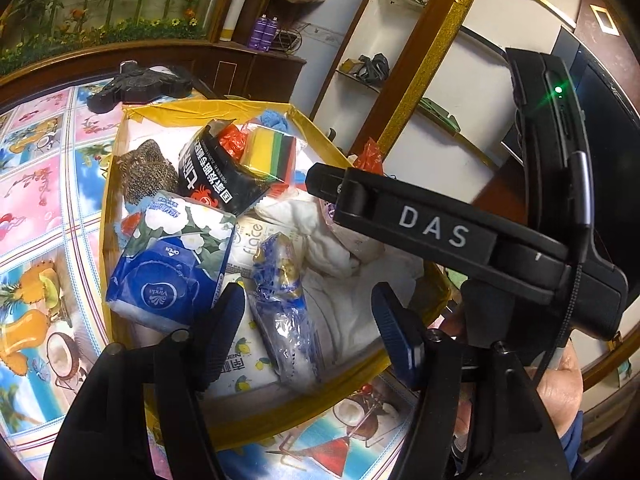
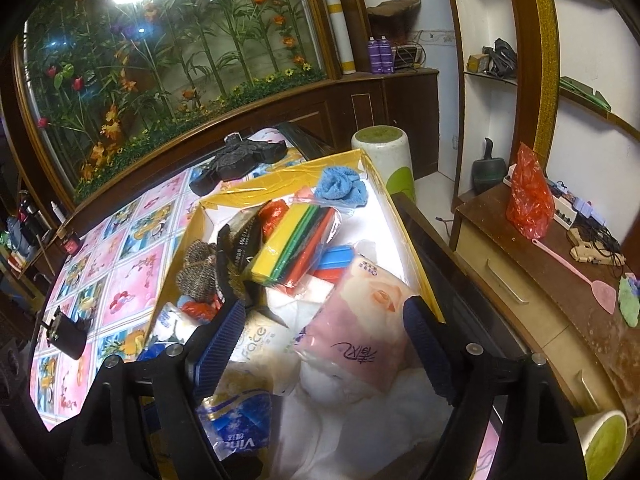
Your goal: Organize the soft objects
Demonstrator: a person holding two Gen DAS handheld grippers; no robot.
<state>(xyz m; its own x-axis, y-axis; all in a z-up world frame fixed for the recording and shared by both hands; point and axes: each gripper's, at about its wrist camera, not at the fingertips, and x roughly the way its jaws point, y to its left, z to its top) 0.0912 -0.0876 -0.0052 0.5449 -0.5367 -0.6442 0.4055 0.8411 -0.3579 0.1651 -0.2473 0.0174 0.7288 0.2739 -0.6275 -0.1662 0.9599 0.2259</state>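
We hover both grippers, left (image 1: 308,320) and right (image 2: 326,332), jaws wide and empty, over the box (image 1: 116,148); tissues (image 1: 168,264) at ten o'clock.

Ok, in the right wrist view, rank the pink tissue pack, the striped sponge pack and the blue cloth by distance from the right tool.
1. pink tissue pack, between the right tool's fingers.
2. striped sponge pack, mid-box.
3. blue cloth, far corner.

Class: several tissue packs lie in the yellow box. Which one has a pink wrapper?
The pink tissue pack, lying between the right gripper's open fingers. The Vinda pack is blue with white flowers.
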